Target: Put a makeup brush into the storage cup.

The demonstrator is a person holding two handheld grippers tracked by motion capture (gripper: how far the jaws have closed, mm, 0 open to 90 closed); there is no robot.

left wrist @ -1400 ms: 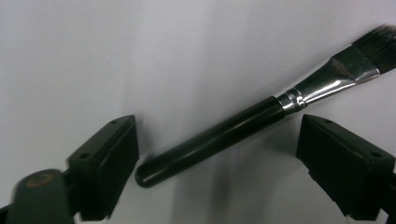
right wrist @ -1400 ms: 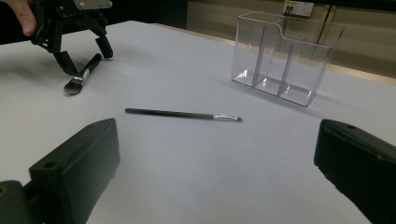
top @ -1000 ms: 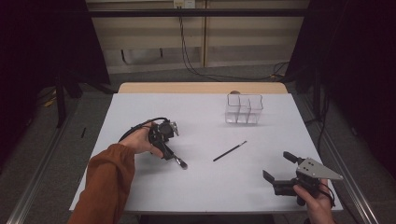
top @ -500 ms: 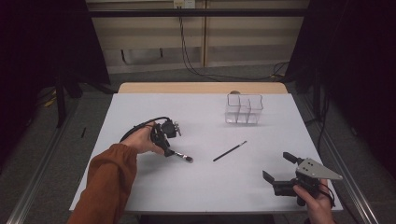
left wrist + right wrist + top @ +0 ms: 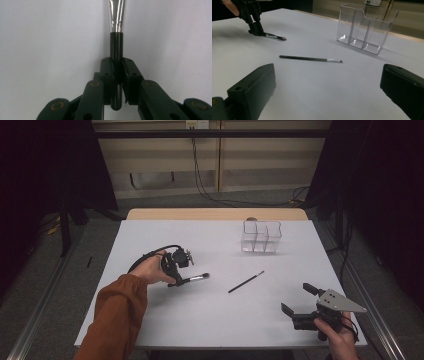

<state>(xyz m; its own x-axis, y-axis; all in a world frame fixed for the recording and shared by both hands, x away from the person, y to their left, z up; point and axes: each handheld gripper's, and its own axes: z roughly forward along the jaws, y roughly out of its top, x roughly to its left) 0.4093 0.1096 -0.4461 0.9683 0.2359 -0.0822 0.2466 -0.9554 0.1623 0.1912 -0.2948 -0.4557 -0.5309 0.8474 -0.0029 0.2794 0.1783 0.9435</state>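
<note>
A short makeup brush [image 5: 198, 278] with a black handle and silver ferrule [image 5: 117, 15] lies low over the white table [image 5: 210, 320]. My left gripper [image 5: 176, 282] has just been closing and is now shut on the brush handle [image 5: 117, 47], which sits between both pads. In the right gripper view the left gripper [image 5: 255, 27] holds that brush [image 5: 274, 36] at the far left. A thin, long black brush [image 5: 246, 282] lies loose mid-table [image 5: 309, 58]. My right gripper [image 5: 296, 298] rests open near the front right edge, jaws wide apart [image 5: 328, 75].
A clear plastic organiser [image 5: 261, 236] with several compartments stands at the back right [image 5: 367, 27], empty. A person's orange sleeve [image 5: 117, 315] comes in from the lower left. Black cables hang behind the table's far edge.
The left jaws closed on the short brush's handle. The brush head swung from pointing toward the front right to pointing right. The right gripper stayed still.
</note>
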